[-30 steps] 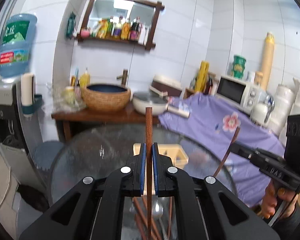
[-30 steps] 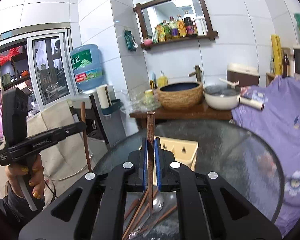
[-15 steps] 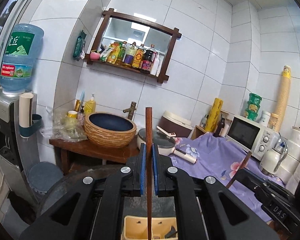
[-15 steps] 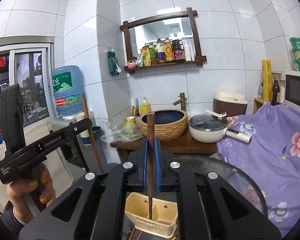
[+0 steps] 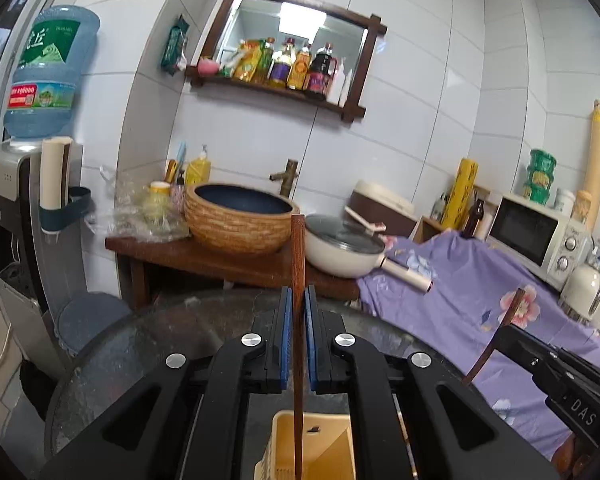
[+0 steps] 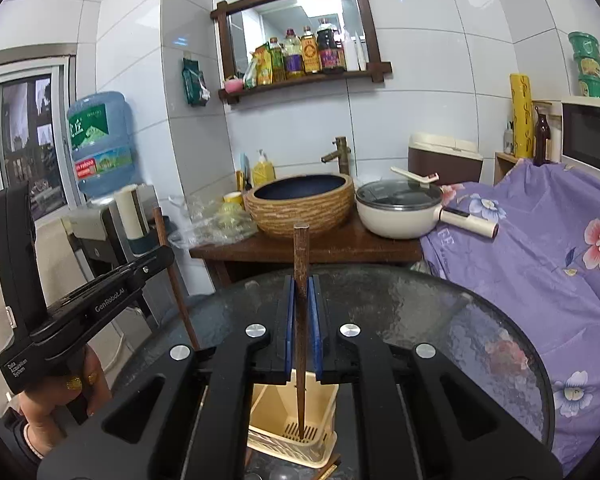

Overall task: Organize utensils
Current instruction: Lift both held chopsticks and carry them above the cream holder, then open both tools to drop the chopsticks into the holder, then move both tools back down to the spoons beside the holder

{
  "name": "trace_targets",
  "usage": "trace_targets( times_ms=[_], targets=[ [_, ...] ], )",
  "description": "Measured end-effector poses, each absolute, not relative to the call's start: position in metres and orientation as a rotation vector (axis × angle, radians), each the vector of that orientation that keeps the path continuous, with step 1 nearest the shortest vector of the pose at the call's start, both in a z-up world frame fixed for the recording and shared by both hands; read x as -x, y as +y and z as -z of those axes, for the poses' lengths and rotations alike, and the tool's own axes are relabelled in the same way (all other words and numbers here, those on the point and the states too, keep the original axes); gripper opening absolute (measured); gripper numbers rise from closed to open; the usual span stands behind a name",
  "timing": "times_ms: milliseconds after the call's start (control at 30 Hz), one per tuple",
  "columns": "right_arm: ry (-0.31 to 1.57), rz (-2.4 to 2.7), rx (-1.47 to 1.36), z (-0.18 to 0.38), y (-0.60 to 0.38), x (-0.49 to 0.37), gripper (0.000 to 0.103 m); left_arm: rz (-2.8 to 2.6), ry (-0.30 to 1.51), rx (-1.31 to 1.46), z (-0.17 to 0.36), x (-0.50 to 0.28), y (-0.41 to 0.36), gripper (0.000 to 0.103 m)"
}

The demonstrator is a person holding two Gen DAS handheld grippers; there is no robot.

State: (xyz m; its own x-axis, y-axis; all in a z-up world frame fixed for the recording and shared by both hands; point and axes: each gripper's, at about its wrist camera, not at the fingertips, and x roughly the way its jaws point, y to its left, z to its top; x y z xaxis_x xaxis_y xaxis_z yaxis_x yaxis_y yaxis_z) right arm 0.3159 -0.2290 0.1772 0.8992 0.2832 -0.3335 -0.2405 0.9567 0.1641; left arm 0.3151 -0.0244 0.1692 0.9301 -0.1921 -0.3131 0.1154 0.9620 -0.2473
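Above the round glass desk point(image 6: 480, 320), both hands hold their tools aimed slightly downward toward the yellow utensil basket point(image 6: 320, 446), which stands on the desk close under them. From the right wrist view, the person's left hand point(image 6: 56, 396) grips the handle of the left tool point(image 5: 296, 336) to the left of the basket. From the left wrist view, the right tool point(image 6: 300, 316) shows as a black body to the right of the basket, its own hand mostly cut off at the frame edge.

That basket is slotted at the bottom and divided into compartments. The tip of the right chopstick point(image 6: 301, 264) hangs inside it, just over the slotted floor; whether it touches I cannot tell. The left chopstick point(image 5: 298, 264) also reaches down over the basket's opening, its tip out of frame. More chopstick ends lie on the desk just beside the basket's near corner.

Each tool is clamped tight on its one dark wooden chopstick, blue pads pressed against the stick, which stands nearly upright.
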Motion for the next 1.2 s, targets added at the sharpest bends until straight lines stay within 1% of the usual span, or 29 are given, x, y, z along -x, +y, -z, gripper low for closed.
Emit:
trace_targets(
  times_ms=[233, 500, 533, 567, 600, 633, 667, 700, 767, 800, 867, 933, 1000, 1200],
  targets=[
    [0.397, -0.265, -0.116, -0.153, -0.229, -0.323, 0.008, 0.164, 0.405, 0.216, -0.141, -0.320, -0.026, 0.006],
    [0.385, -0.244, -0.120, -0.148, -0.232, -0.323, 0.008, 0.176, 0.460, 0.209, -0.126, -0.328, -0.031, 0.007],
    [0.389, -0.238, -0.118, -0.147, -0.233, -0.324, 0.009, 0.177, 0.463, 0.211, -0.126, -0.328, -0.032, 0.007],
    [0.391, -0.234, -0.121, -0.146, -0.234, -0.324, 0.014, 0.178, 0.463, 0.210, -0.125, -0.327, -0.032, 0.010],
    [0.391, -0.234, -0.126, -0.145, -0.235, -0.324, 0.030, 0.181, 0.463, 0.207, -0.126, -0.327, -0.032, 0.013],
    [0.388, -0.231, -0.133, -0.145, -0.236, -0.323, 0.043, 0.185, 0.462, 0.209, -0.126, -0.326, -0.032, 0.023],
    [0.375, -0.228, -0.153, -0.144, -0.239, -0.318, 0.060, 0.195, 0.458, 0.222, -0.126, -0.324, -0.030, 0.039],
    [0.362, -0.226, -0.166, -0.144, -0.242, -0.315, 0.061, 0.202, 0.446, 0.243, -0.128, -0.320, -0.027, 0.045],
    [0.356, -0.220, -0.175, -0.143, -0.246, -0.305, 0.061, 0.208, 0.425, 0.270, -0.131, -0.312, -0.021, 0.063],
    [0.357, -0.218, -0.180, -0.142, -0.248, -0.301, 0.061, 0.213, 0.424, 0.273, -0.132, -0.306, -0.018, 0.067],
    [0.369, -0.220, -0.191, -0.137, -0.250, -0.288, 0.061, 0.227, 0.453, 0.265, -0.131, -0.299, -0.014, 0.084],
    [0.386, -0.222, -0.195, -0.131, -0.252, -0.278, 0.062, 0.247, 0.499, 0.267, -0.126, -0.291, -0.008, 0.092],
    [0.423, -0.227, -0.195, -0.120, -0.252, -0.266, 0.062, 0.266, 0.558, 0.254, -0.116, -0.281, -0.003, 0.096],
    [0.565, -0.174, -0.130, -0.066, -0.244, -0.246, 0.062, 0.238, 0.682, 0.136, -0.077, -0.254, 0.003, 0.096]
  ],
)
